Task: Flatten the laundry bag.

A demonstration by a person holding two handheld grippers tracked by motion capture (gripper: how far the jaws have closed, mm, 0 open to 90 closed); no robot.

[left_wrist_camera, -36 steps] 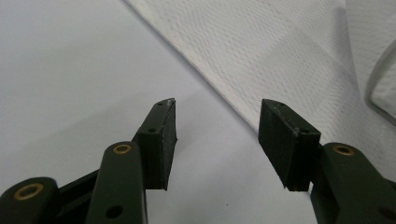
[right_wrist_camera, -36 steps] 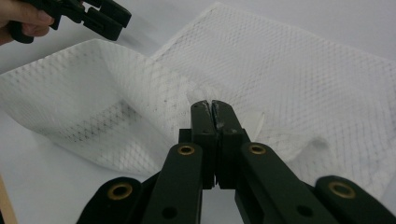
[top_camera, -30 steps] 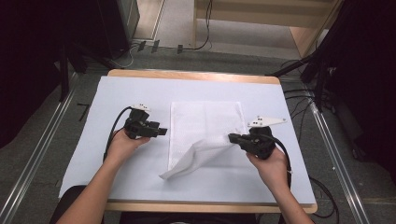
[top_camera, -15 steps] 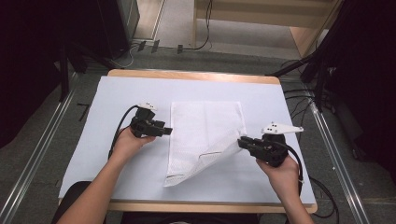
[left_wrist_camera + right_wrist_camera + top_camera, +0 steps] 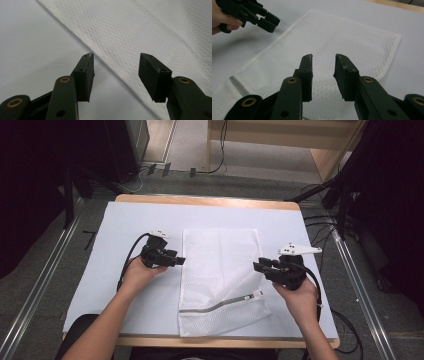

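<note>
Change since earlier frames: mesh laundry bag (image 5: 222, 280), formerly lifted and folded at its near right corner by the right gripper (image 5: 260, 267), now lies flat; that gripper's jaws have just been opening, nothing between them.

Right gripper: jaws apart, empty, just off the bag's right edge. Its own view looks across the netting (image 5: 342, 47) toward the left gripper (image 5: 265, 21), with a strip of grey zipper (image 5: 235, 83) at lower left.

Left gripper (image 5: 176, 261): jaws wide, empty, at the bag's left edge. Its own view shows the hemmed edge (image 5: 112, 67) running between the pads without contact.

High view: whole bag on the pale table cover (image 5: 125, 220), with the zipper (image 5: 220, 304) crossing the near end.

Markings: no readable writing or labels.
</note>
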